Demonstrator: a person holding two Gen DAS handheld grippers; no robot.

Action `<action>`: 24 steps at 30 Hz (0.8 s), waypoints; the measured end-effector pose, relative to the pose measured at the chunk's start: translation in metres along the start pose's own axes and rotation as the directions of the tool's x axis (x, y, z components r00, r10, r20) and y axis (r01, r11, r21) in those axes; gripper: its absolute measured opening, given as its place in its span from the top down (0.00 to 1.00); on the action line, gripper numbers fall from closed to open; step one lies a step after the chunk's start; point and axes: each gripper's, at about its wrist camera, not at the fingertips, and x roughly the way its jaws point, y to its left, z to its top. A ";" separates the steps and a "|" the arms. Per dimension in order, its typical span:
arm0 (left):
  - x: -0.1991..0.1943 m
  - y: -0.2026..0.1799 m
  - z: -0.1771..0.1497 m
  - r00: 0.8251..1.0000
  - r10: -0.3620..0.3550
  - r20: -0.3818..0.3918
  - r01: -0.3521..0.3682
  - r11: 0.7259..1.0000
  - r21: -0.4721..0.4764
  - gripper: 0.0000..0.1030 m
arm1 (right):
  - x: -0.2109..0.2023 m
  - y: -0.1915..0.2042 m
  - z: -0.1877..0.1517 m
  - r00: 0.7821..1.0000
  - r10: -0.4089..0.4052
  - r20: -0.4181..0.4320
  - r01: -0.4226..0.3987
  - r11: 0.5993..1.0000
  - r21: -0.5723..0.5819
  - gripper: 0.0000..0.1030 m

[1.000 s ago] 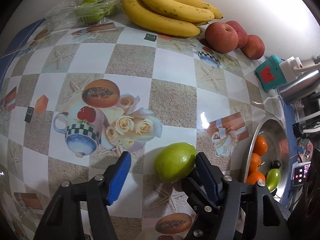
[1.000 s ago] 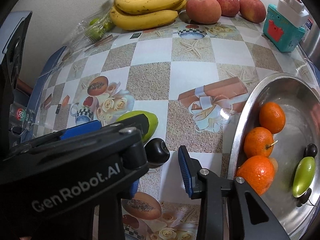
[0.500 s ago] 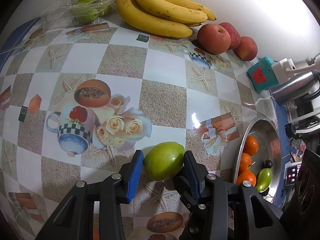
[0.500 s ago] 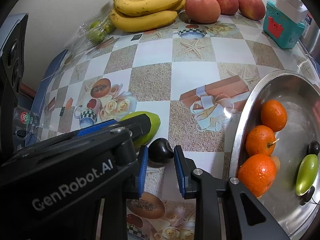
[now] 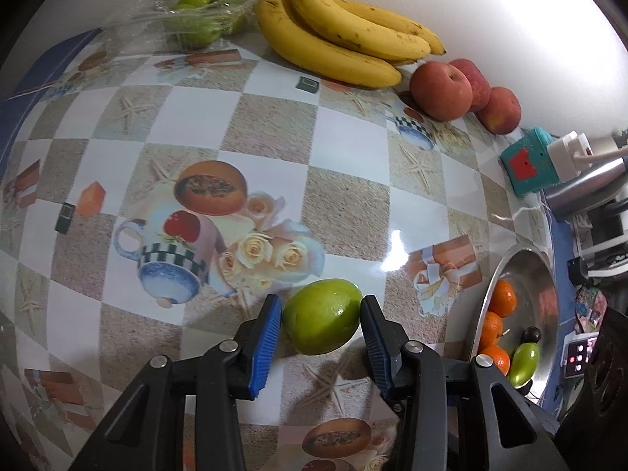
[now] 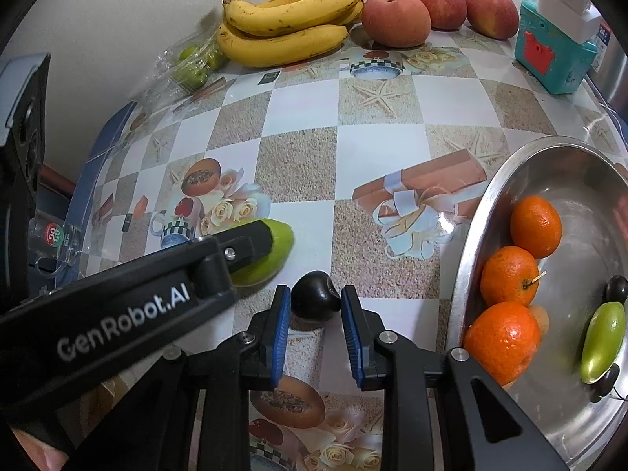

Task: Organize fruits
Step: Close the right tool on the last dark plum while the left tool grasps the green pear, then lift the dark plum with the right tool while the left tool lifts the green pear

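Left wrist: jaws clench green fruit (image 5: 322,316); right jaws clench dark fruit (image 6: 315,301).

"GenRobot.AI" in white runs along the black left claw (image 6: 251,243) arm at eight o'clock; a red round label (image 6: 56,232) reads "20".

My left gripper (image 5: 321,316) had its blue pads (image 5: 268,337) squeezed on the green mango (image 5: 322,316), bananas (image 5: 345,45) way behind.
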 end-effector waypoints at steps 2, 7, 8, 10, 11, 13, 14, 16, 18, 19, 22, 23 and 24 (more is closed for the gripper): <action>-0.003 0.002 0.001 1.000 0.001 0.008 -0.001 1.000 -0.007 0.57 | -0.003 -0.001 0.000 1.000 0.004 0.008 -0.004 1.000 0.005 0.74; -0.015 0.004 0.003 0.999 -0.002 0.043 0.003 1.000 -0.019 0.75 | -0.011 -0.001 0.002 1.000 0.012 0.026 -0.013 1.000 0.009 0.74; -0.017 0.004 0.004 0.999 -0.001 0.048 0.002 1.000 -0.016 0.75 | -0.013 -0.001 0.003 0.999 0.014 0.032 -0.014 1.000 0.010 0.74; -0.019 0.003 0.004 0.999 -0.001 0.052 0.002 1.000 -0.016 0.75 | -0.014 -0.001 0.003 0.999 0.019 0.036 -0.019 1.000 0.011 0.74; -0.019 0.004 0.004 0.999 -0.001 0.051 0.002 1.000 -0.019 0.75 | -0.014 -0.001 0.004 0.999 0.020 0.037 -0.020 1.000 0.012 0.74; -0.017 0.006 0.004 0.999 0.002 0.046 -0.001 1.000 -0.024 0.75 | -0.014 -0.001 0.004 0.999 0.019 0.035 -0.020 1.000 0.014 0.74; -0.017 0.008 0.004 0.999 0.004 0.044 -0.002 1.000 -0.030 0.75 | -0.014 -0.002 0.004 0.999 0.020 0.036 -0.020 1.000 0.016 0.74; -0.014 0.012 0.004 0.999 0.013 0.036 -0.011 0.999 -0.038 0.74 | -0.014 -0.004 0.004 0.999 0.021 0.037 -0.022 1.000 0.021 0.75; -0.013 0.018 0.005 0.999 0.008 0.031 -0.006 0.998 -0.062 0.74 | -0.015 -0.005 0.004 0.999 0.021 0.040 -0.022 0.999 0.027 0.75; -0.013 0.019 0.005 0.999 0.005 0.032 -0.003 0.998 -0.066 0.74 | -0.016 -0.005 0.004 0.999 0.021 0.041 -0.023 0.999 0.028 0.75; -0.012 0.023 0.005 1.000 0.004 0.026 -0.002 0.997 -0.078 0.66 | -0.016 -0.006 0.004 0.999 0.022 0.039 -0.023 0.999 0.032 0.75; -0.011 0.024 0.004 1.000 0.008 0.023 -0.006 0.997 -0.080 0.63 | -0.016 -0.006 0.003 0.999 0.023 0.038 -0.024 0.999 0.033 0.75; -0.011 0.024 0.004 1.000 0.012 0.021 -0.010 0.997 -0.081 0.56 | -0.016 -0.006 0.003 0.999 0.023 0.038 -0.024 0.999 0.034 0.75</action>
